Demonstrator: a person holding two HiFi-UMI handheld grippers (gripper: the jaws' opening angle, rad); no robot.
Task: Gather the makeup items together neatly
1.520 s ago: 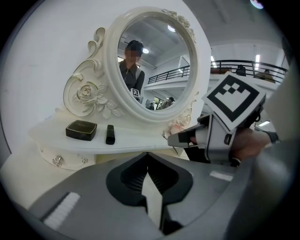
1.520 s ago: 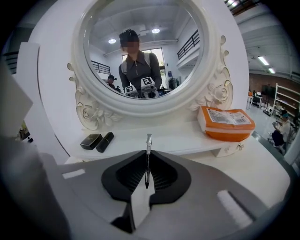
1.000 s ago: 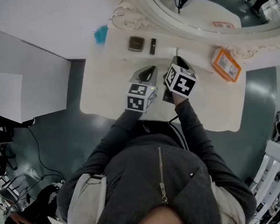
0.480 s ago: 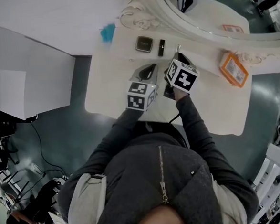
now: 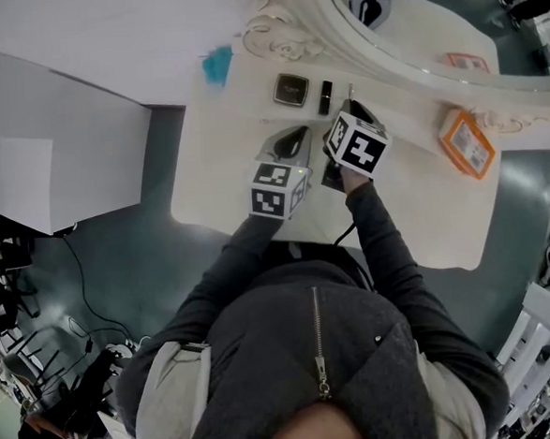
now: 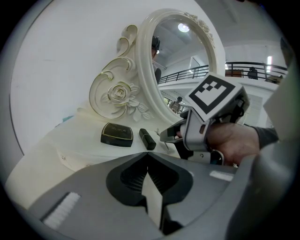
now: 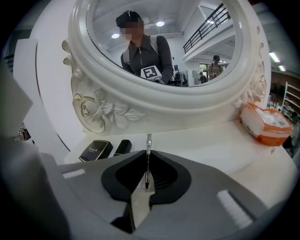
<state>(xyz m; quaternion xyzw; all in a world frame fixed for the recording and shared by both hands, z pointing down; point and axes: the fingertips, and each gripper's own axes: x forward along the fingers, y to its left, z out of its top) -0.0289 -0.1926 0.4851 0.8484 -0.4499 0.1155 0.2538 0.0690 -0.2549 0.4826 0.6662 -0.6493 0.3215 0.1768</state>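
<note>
Over the white desk [image 5: 415, 204], my left gripper [image 6: 150, 176] has its fingers pressed together with nothing between them. It hovers just beside my right gripper [image 7: 147, 180]. The right gripper's fingers are clamped on a thin makeup stick [image 7: 148, 143], which stands nearly upright with its metal-tipped end poking out above the fingers.

Just beyond, toward the back-left of the desk, a black compact [image 7: 95, 150] and a black lipstick [image 7: 123, 147] lie side by side, close but apart. I take them to be the gathering spot. The stick is above the desk to their right and not yet set down with them. Behind them rises the carved white frame of the mirror [image 7: 93, 110]. An orange pack [image 7: 265, 123] sits well apart at the far right.

The risks, as I judge them:
- **Loose grip:** the stick seems to be pinched along a narrow part of its length, so it could swing or slip in the fingers if I tilt the gripper to lay it down.
- **Rolling:** once released on the smooth top it may roll, and so may the lipstick if the fingers nudge it as they come in.
- **Overreach:** going too far would knock the tip against the mirror's frame.
- **Collision:** with the grippers this close together, a careless sideways move could bump one against the other.
</note>
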